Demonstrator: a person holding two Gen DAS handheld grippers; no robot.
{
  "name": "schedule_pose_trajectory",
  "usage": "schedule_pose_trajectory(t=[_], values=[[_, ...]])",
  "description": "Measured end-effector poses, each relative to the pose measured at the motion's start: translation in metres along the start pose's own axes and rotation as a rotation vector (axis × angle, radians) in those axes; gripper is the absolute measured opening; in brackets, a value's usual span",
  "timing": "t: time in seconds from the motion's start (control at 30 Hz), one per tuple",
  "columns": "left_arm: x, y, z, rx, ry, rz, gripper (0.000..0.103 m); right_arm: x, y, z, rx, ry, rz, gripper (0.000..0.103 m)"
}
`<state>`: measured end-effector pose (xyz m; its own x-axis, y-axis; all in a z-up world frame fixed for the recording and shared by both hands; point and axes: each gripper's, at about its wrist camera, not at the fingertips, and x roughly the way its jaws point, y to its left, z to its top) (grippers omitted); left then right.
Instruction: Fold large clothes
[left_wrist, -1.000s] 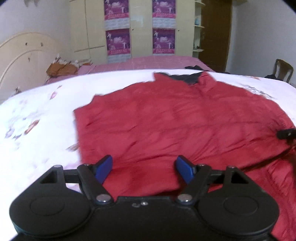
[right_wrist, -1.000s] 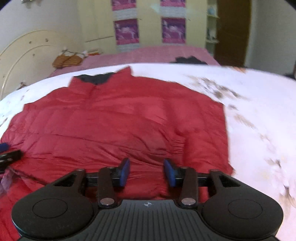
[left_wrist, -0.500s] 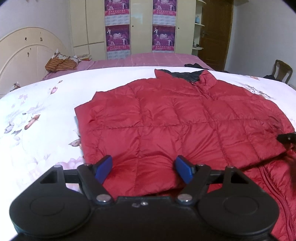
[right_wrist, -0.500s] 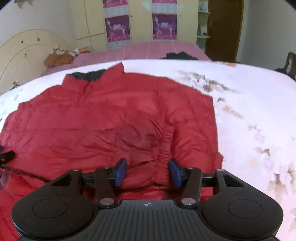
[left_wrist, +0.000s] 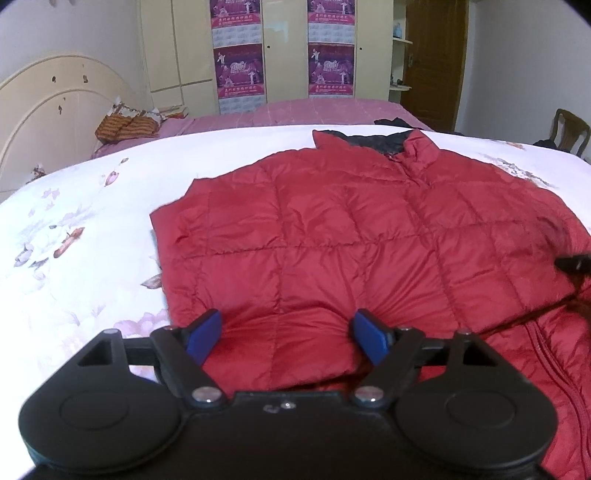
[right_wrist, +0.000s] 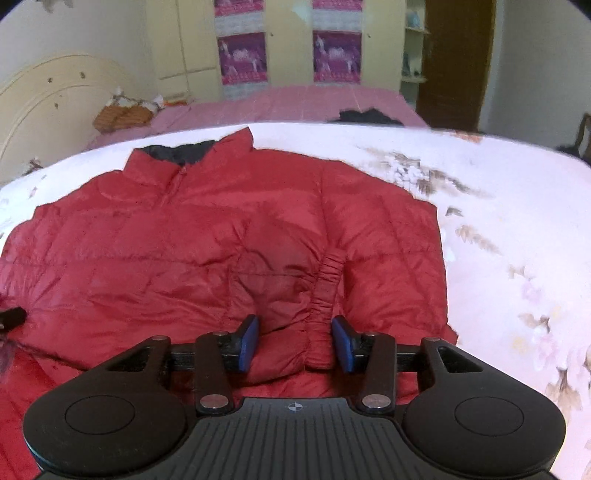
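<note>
A: Left gripper (left_wrist: 287, 334), nearest the lens: blue pads wide apart, nothing between them. A folded flap of the red down jacket (left_wrist: 351, 236) lies just beyond the tips. Whether they touch it I cannot tell.

B: Right gripper (right_wrist: 294, 341): jaws also apart, though narrower than the left. The elastic sleeve cuff (right_wrist: 325, 291) sits in the gap, nearer the right-hand pad. Pads are not closed on the fabric.

A: Jacket position: spread flat on the white floral bedsheet (left_wrist: 85, 236), sleeves folded in over the body, collar (right_wrist: 192, 155) at the far end with dark lining showing.

B: Left view, right edge: a black tip of the other gripper shows over the jacket.

A: Farther back: pink bed (left_wrist: 295, 110), cream headboard (left_wrist: 55, 110), wardrobe with purple posters (left_wrist: 240, 70), brown door (left_wrist: 436, 55).
</note>
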<state>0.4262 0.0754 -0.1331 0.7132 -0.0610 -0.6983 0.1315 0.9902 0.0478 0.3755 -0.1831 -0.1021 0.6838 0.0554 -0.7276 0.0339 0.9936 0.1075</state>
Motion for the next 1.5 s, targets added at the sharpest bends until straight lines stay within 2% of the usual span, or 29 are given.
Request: schedule_pose_trajectory(t=[0.3, 0.43, 0.5, 0.53, 0.6, 0.63, 0.67, 0.7, 0.73, 0.77, 0.83, 0.97, 1.03, 1.1, 1.2, 1.23, 1.27, 1.3, 1.4, 1.43, 1.47, 1.5], values=[[0.0, 0.0, 0.001, 0.012, 0.018, 0.007, 0.079, -0.003, -0.005, -0.005, 0.024, -0.006, 0.024, 0.044], [-0.002, 0.0, 0.005, 0.008, 0.029, 0.018, 0.081, -0.007, -0.005, 0.003, 0.052, -0.002, 0.015, 0.044], [-0.013, 0.003, 0.005, 0.008, 0.006, 0.033, 0.097, -0.021, -0.009, 0.005, 0.078, -0.04, 0.006, 0.052], [-0.019, 0.005, 0.004, 0.015, -0.01, 0.043, 0.098, -0.029, -0.011, 0.004, 0.083, -0.061, 0.021, 0.065], [-0.031, 0.01, -0.001, 0.029, -0.021, 0.054, 0.098, -0.044, -0.018, 0.0, 0.097, -0.082, 0.056, 0.065], [-0.038, 0.013, -0.006, 0.03, -0.023, 0.056, 0.097, -0.05, -0.02, -0.002, 0.106, -0.081, 0.061, 0.064], [-0.044, 0.016, -0.012, 0.026, -0.025, 0.059, 0.094, -0.055, -0.024, -0.005, 0.117, -0.084, 0.07, 0.059], [-0.049, 0.019, -0.017, 0.018, -0.022, 0.058, 0.088, -0.058, -0.027, -0.009, 0.124, -0.072, 0.093, 0.05], [-0.053, 0.021, -0.023, 0.002, -0.011, 0.051, 0.084, -0.056, -0.027, -0.01, 0.121, -0.049, 0.109, 0.034], [-0.055, 0.023, -0.028, -0.018, 0.005, 0.042, 0.079, -0.05, -0.024, -0.009, 0.107, -0.021, 0.112, 0.032], [-0.058, 0.022, -0.037, -0.042, 0.032, 0.041, 0.077, -0.032, -0.019, -0.005, 0.08, 0.035, 0.111, 0.032], [-0.071, 0.016, -0.047, -0.05, 0.038, 0.046, 0.077, -0.025, -0.019, 0.0, 0.102, 0.021, 0.092, 0.032], [-0.078, 0.019, -0.052, -0.049, 0.041, 0.052, 0.078, -0.044, -0.022, -0.005, 0.124, -0.016, 0.125, 0.033], [-0.087, 0.027, -0.06, -0.066, 0.05, 0.046, 0.085, -0.068, -0.025, -0.016, 0.125, -0.051, 0.153, 0.033], [-0.099, 0.041, -0.078, -0.095, 0.082, 0.028, 0.088, -0.1, -0.036, -0.042, 0.135, -0.045, 0.187, 0.033], [-0.105, 0.044, -0.084, -0.103, 0.09, 0.023, 0.09, -0.111, -0.043, -0.052, 0.15, -0.036, 0.196, 0.039], [-0.112, 0.047, -0.091, -0.11, 0.096, 0.006, 0.09, -0.119, -0.05, -0.061, 0.16, -0.028, 0.189, 0.07], [-0.119, 0.05, -0.099, -0.116, 0.098, -0.014, 0.089, -0.129, -0.059, -0.069, 0.168, -0.032, 0.178, 0.081], [-0.142, 0.052, -0.123, -0.117, 0.107, -0.067, 0.079, -0.157, -0.086, -0.102, 0.181, -0.008, 0.212, 0.084], [-0.148, 0.052, -0.13, -0.123, 0.108, -0.078, 0.078, -0.164, -0.093, -0.111, 0.185, -0.001, 0.221, 0.078], [-0.154, 0.052, -0.137, -0.133, 0.104, -0.091, 0.077, -0.169, -0.101, -0.121, 0.196, 0.014, 0.228, 0.068], [-0.161, 0.052, -0.144, -0.149, 0.101, -0.104, 0.077, -0.173, -0.11, -0.13, 0.218, 0.031, 0.236, 0.064]])
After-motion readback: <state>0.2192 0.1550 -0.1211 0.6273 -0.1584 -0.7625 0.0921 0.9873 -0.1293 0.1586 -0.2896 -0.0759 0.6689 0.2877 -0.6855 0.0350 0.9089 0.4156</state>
